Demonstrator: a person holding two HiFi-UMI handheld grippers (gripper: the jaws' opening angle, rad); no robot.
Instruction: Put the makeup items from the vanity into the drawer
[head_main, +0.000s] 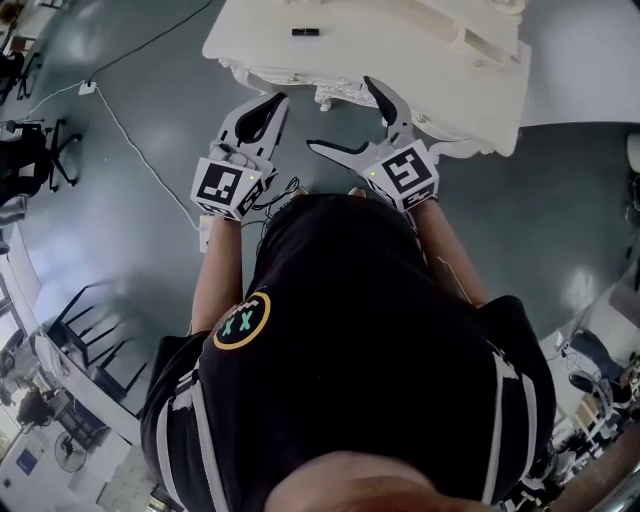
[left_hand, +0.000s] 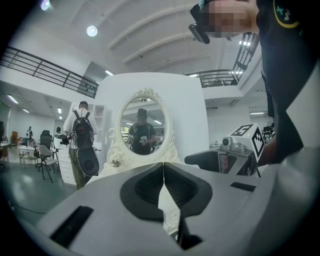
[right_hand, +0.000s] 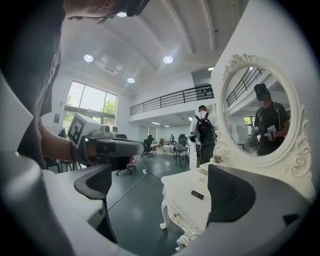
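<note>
The left gripper is clenched, its dark pads meeting at the tips with nothing between them. Its marker cube carries a black-and-white square pattern. On the person's black shirt sits a yellow-ringed round emblem with two teal crosses. The right gripper is released, jaws spread wide and empty, just before the ornate white vanity. A small dark tube, possibly a lipstick, lies on the vanity top, well apart from both grippers.
</note>
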